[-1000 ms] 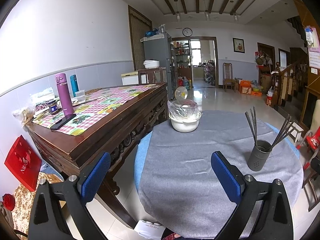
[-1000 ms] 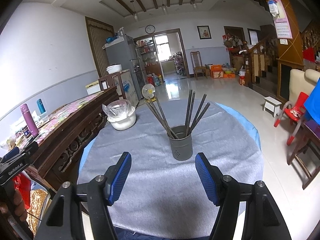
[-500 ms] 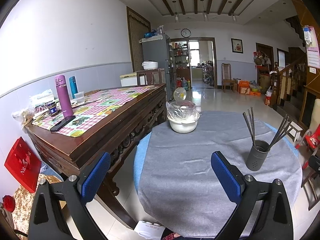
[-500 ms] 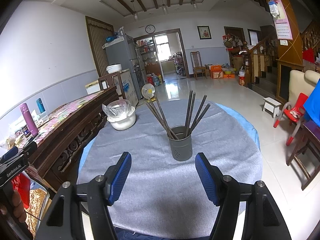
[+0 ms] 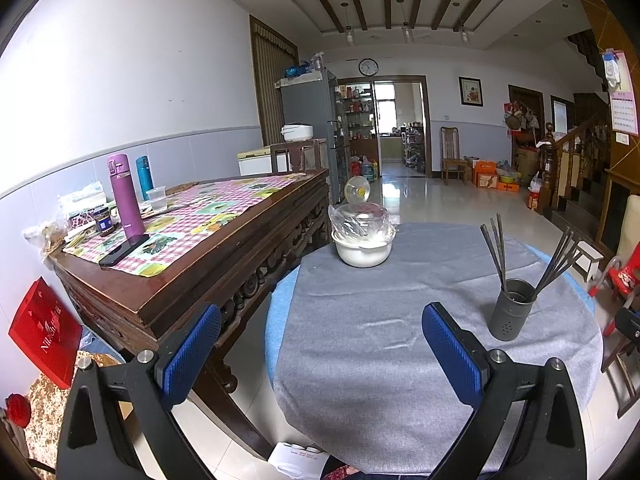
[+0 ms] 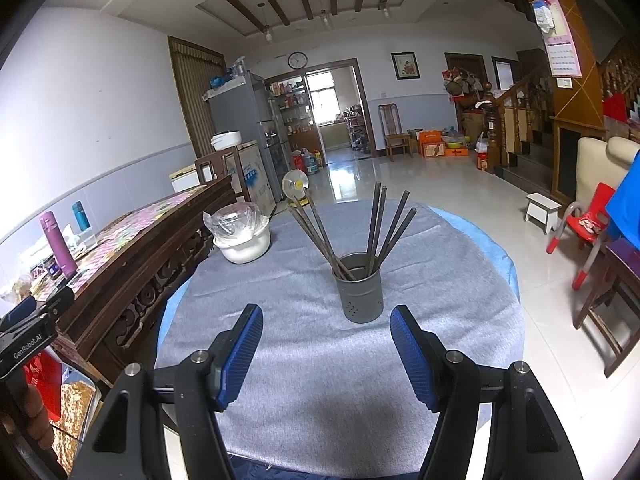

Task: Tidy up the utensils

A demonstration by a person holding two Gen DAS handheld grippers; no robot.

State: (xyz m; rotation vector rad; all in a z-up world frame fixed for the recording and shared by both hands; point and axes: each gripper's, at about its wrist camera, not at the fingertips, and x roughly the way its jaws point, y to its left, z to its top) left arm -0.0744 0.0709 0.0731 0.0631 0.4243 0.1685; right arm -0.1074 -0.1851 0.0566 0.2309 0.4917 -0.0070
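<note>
A dark grey metal holder (image 6: 358, 289) stands upright on the round table's grey cloth (image 6: 320, 376), with several dark chopsticks (image 6: 376, 226) fanned out of it. It also shows in the left wrist view (image 5: 512, 314), at right. My right gripper (image 6: 326, 350) is open and empty, just in front of the holder. My left gripper (image 5: 320, 350) is open and empty, over the table's near left edge, well left of the holder.
A white bowl covered in plastic film (image 5: 363, 240) sits at the table's far left. A dark wooden sideboard (image 5: 192, 264) with a checked cloth, a purple flask (image 5: 125, 196) and a phone stands left. Chairs (image 6: 588, 220) stand right.
Both grippers have drawn back slightly from the table; the holder looks a little farther away. Both stay open and empty.
</note>
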